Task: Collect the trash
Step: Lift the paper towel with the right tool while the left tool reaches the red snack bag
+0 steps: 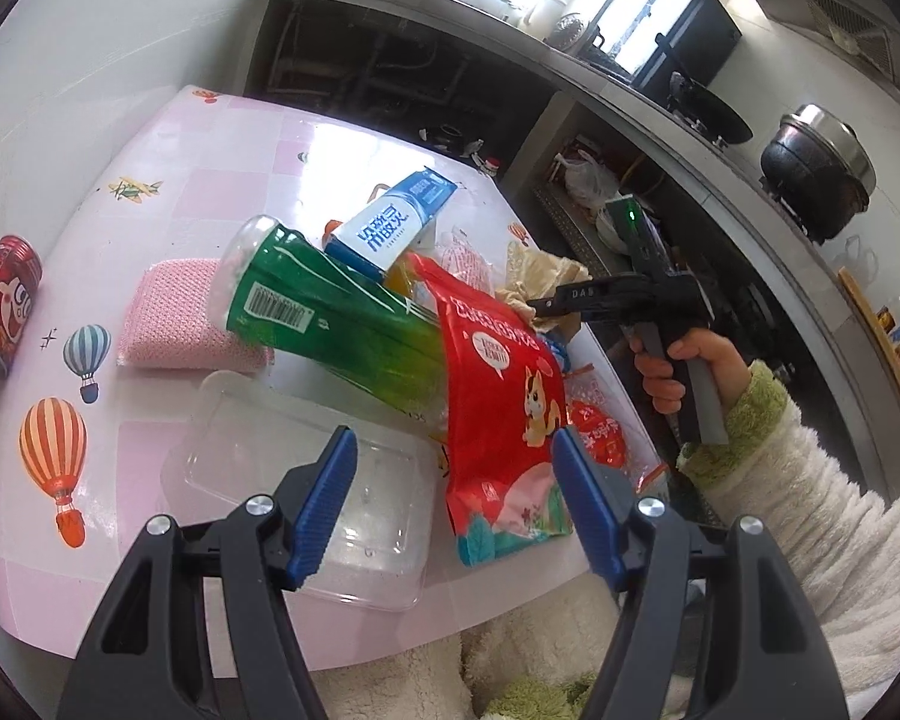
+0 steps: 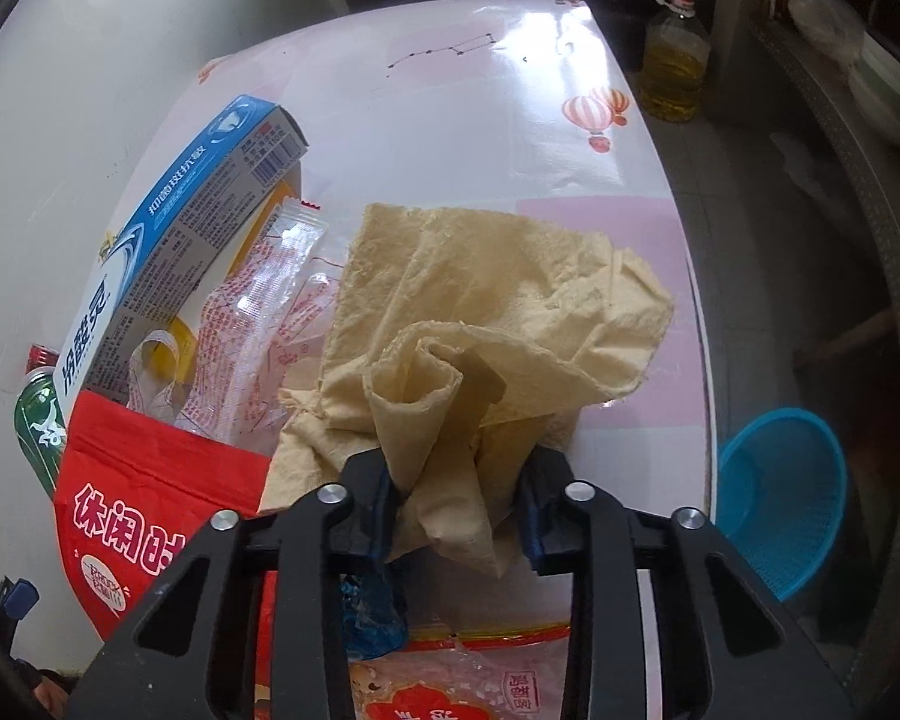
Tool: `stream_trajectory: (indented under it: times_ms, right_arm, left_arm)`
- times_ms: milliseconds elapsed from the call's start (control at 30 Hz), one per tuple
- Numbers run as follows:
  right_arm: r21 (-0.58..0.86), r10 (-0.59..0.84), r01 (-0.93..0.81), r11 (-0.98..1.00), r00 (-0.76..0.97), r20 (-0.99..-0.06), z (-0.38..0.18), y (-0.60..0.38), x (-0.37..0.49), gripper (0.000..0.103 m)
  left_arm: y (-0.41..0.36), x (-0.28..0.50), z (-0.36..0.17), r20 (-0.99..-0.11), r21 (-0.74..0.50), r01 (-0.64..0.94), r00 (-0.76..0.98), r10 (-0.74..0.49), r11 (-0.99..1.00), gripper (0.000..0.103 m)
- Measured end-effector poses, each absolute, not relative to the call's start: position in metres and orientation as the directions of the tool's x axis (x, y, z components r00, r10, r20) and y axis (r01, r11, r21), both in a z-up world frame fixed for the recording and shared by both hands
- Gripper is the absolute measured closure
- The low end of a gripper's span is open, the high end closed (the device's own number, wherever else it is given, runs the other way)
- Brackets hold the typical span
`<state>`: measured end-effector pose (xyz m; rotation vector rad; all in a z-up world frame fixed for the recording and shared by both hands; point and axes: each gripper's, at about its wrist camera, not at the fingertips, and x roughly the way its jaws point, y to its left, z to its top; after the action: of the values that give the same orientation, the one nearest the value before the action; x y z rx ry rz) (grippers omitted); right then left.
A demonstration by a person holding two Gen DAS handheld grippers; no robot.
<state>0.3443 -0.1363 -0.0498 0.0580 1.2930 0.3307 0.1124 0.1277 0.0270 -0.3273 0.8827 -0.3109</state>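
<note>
A heap of trash lies on the pink table (image 1: 222, 138): a green plastic bottle (image 1: 330, 324) on its side, a red snack bag (image 1: 504, 396), a blue-and-white toothpaste box (image 1: 390, 222) and a clear plastic container (image 1: 306, 480). My left gripper (image 1: 453, 444) hovers open above the container and the bag's lower end, with nothing between its blue pads. My right gripper (image 2: 456, 510) is shut on a crumpled tan paper napkin (image 2: 498, 300); both pads pinch its twisted lower folds. In the left wrist view the right gripper (image 1: 537, 306) reaches in from the right, held by a hand in a fleecy sleeve.
A pink scouring cloth (image 1: 174, 312) and a red can (image 1: 0, 306) sit at the table's left. A printed clear wrapper (image 2: 258, 312) and a blue wrapper (image 2: 372, 618) lie near the napkin. On the floor are a blue basket (image 2: 780, 498) and an oil bottle (image 2: 672, 60).
</note>
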Motion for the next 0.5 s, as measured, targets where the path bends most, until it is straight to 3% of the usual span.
stream_trajectory:
  times_ms: [233, 500]
  right_arm:
    - [0.341, 0.356, -0.102, 0.934, 0.287, -0.889, -0.043, -0.177, 0.336, 0.090]
    - [0.415, 0.410, -0.082, 0.906, 0.407, -0.816, -0.013, -0.207, 0.290, 0.094]
  left_arm:
    - [0.106, 0.100, 0.019, -0.708, -0.354, 0.163, 0.597, -0.377, 0.921, 0.038]
    - [0.081, 0.101, 0.009, -0.727, -0.291, 0.192, 0.593, -0.347, 0.937, 0.038]
